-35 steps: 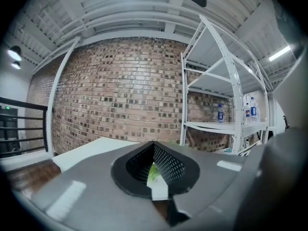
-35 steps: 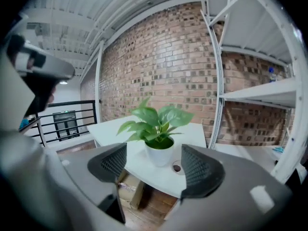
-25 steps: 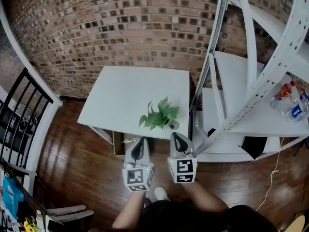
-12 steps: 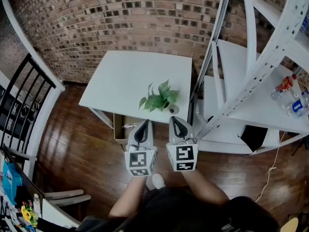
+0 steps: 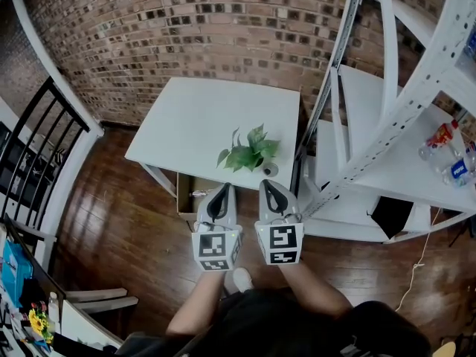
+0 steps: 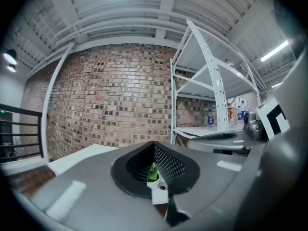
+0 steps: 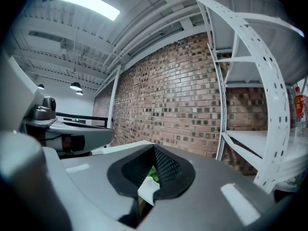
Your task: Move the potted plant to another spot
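head view, 12 o'clock set toward the brick wall [image 5: 186, 36].

the potted plant [image 5: 249, 153] stands upright on the white table [image 5: 193, 125], near the table's 5 o'clock corner. its small pale pot [image 5: 269, 170] sits close to the table's 6 o'clock edge, and the leaves spread from it toward 10 o'clock.

the left gripper [image 5: 221, 190] and the right gripper [image 5: 271, 187] are held side by side over the wooden floor [image 5: 126, 229], just off the table's 6 o'clock edge. both point toward 12 o'clock.

the plant lies at 12 o'clock of the right gripper and at 1 o'clock of the left gripper, apart from both.

left gripper view: the jaws are closed together with nothing between them. a patch of green leaf shows beyond the tips.

right gripper view: the jaws are fully together and empty, with the same green beyond them.

a white shelving rack [image 5: 401, 117] stands at 3 o'clock of the table, and bottles [image 5: 446, 151] rest on one shelf. a black railing [image 5: 37, 147] runs at 9 o'clock.
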Demonstrator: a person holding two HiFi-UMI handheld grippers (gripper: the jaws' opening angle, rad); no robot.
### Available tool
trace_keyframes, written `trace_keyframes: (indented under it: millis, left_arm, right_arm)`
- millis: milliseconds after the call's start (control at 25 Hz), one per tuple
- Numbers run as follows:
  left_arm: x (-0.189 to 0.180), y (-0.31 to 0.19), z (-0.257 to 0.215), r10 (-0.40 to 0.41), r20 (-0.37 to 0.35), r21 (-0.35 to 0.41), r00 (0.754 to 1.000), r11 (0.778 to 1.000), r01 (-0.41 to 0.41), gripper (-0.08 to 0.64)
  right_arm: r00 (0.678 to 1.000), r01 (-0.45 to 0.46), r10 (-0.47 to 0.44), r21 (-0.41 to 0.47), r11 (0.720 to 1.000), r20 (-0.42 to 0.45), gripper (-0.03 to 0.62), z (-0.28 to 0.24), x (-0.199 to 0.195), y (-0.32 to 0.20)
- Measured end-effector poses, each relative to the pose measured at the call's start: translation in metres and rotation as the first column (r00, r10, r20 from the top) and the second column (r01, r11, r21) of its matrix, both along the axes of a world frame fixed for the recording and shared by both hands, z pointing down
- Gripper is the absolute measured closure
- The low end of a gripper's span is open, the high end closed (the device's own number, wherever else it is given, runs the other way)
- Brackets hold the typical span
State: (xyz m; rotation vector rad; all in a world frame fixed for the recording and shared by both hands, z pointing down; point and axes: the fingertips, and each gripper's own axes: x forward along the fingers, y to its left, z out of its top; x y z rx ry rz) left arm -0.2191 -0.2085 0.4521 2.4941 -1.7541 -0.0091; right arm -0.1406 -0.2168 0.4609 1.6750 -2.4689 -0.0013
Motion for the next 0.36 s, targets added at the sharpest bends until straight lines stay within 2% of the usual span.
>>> trace_keyframes:
  millis: [360]
  left_arm:
    - [-0.0031,-0.0006,-0.0048,0.001,0.003,0.010,1.000,1.000,-0.001,0.548]
  right_arm:
    - [1.000,0.017,-0.017,0.012,1.000,-0.003,0.591,-0.0051,-0.0071,0.0007]
